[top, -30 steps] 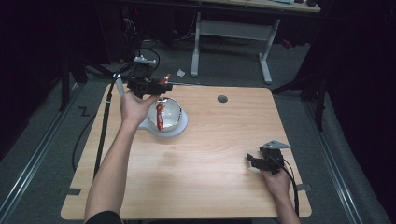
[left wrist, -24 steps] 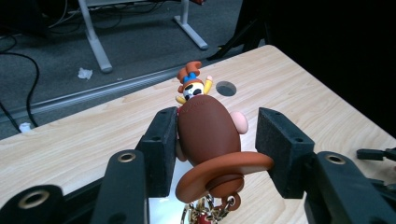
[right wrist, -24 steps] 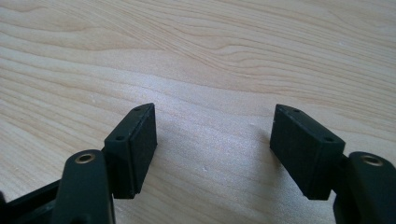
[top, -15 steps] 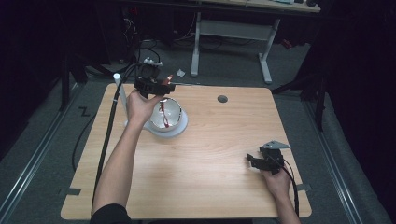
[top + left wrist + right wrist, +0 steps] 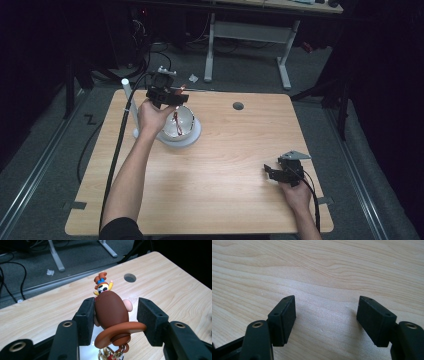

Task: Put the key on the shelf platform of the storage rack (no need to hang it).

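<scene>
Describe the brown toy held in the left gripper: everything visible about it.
The toy figure looks like glossy moulded plastic: a rounded dark brown body with a lighter brown curled brim at its lower end, pink nubs at the sides, and a small cartoon face with a blue band, yellow arms and an orange-brown tuft on the far end. The left gripper clamps it, one pad on its body and the other on its brim. It hangs over the bowl, with a reddish ring and metallic bits below it.

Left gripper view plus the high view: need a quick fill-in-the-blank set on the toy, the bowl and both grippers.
1. The left gripper is shut on a brown ____ figure.
2. In the high view it hangs over a shiny ____ on the white base.
3. The right gripper has its jaws ____, nothing between them.
4. The round hole lies in the ____ tabletop.

Missing: toy; bowl; open; wooden
</scene>
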